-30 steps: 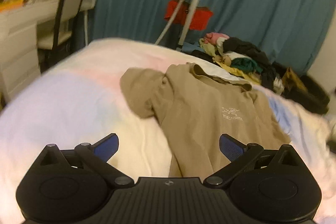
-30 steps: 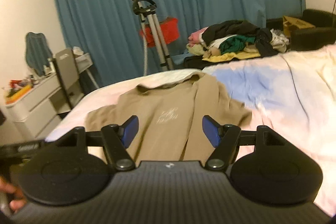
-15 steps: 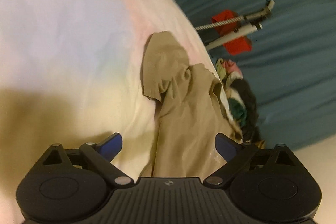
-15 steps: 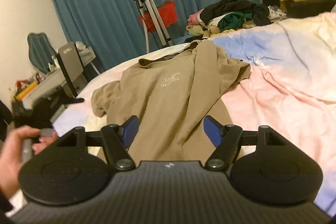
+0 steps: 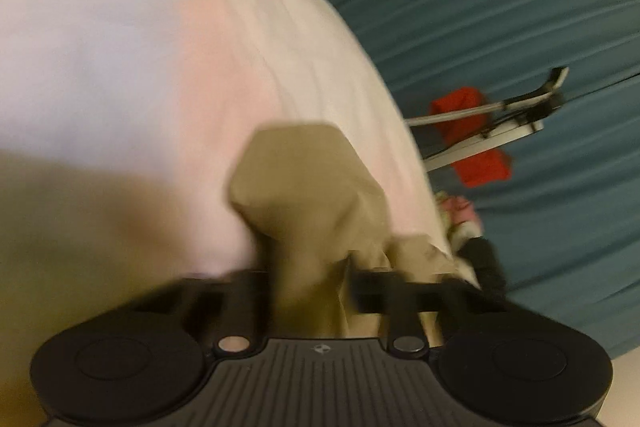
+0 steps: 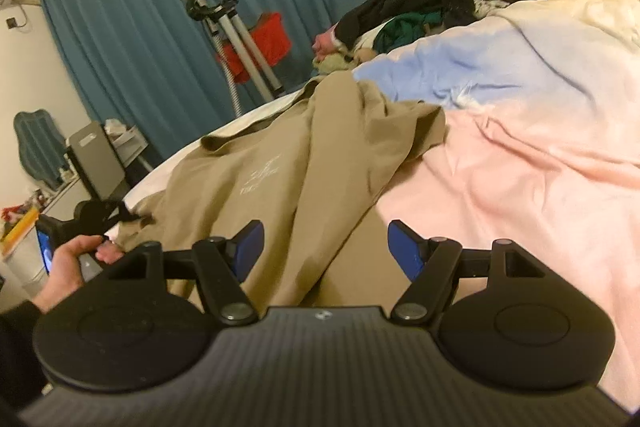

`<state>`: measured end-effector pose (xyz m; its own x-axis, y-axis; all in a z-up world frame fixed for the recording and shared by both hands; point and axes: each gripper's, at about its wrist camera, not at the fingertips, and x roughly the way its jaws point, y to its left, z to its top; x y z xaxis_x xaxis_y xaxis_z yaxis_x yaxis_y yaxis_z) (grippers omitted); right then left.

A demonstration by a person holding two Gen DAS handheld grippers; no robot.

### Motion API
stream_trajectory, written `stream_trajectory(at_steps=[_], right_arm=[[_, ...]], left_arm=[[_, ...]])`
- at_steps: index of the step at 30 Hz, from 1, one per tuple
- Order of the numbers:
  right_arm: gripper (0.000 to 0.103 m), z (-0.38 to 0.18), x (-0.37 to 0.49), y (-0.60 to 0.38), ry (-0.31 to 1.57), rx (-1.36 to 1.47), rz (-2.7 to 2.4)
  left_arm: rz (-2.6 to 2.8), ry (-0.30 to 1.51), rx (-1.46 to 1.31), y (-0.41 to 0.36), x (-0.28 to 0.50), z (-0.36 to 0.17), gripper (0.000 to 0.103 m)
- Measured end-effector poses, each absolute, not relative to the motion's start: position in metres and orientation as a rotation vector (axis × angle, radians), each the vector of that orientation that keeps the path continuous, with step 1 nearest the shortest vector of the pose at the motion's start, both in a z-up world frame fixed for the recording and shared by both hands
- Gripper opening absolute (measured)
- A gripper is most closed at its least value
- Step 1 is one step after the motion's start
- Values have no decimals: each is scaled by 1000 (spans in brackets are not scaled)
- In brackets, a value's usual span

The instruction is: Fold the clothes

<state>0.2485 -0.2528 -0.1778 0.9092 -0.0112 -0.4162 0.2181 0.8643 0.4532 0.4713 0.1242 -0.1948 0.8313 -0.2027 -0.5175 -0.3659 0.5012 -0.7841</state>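
Khaki T-shirt (image 6: 280,163) is lying chest-up on the bed, over a pastel duvet (image 6: 520,155), with its collar toward the far edge by the teal curtain (image 6: 160,7) and the small white chest print facing up. It's not flat though: the body is bunched into a long ridge down the middle, and one sleeve sticks out sideways toward the duvet's left edge.

That sleeve side is where the left gripper (image 5: 312,279) is. In the left wrist view its jaws have come in close on a bundle of the khaki fabric, and the cloth runs right up between them, so it looks like a pinch on the shirt near the sleeve. The view is pretty motion-blurred, so exactly how tight it is, hard to say. The person's hand (image 6: 76,263) is wrapped around that gripper's handle in the right wrist view.

The right gripper (image 6: 324,251) is a different story: jaws spread wide, blue pads clearly apart, nothing between them, hovering just above the shirt's near hem area. Guessing it's parked there to get a second hold, since you kinda need two points to pull a tee flat or fold it over.

Behind the far edge of the bed there's a clothes pile (image 6: 400,23), maybe more laundry. A vacuum cleaner (image 6: 236,39) stands by the curtain.
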Motion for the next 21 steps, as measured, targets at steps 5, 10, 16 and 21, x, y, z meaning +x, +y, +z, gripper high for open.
stream_trajectory(at_steps=[5, 10, 16, 21], right_arm=[[71, -184, 264, -257, 392, 470, -134], [71, -193, 275, -260, 413, 439, -146], [71, -193, 276, -263, 432, 452, -141], [71, -177, 261, -257, 399, 420, -121]], left_arm=[[160, 555, -760, 152, 496, -147, 6], [253, 618, -597, 182, 511, -139, 18], [142, 684, -540, 173, 473, -125, 63], [26, 815, -492, 143, 376, -104, 72]])
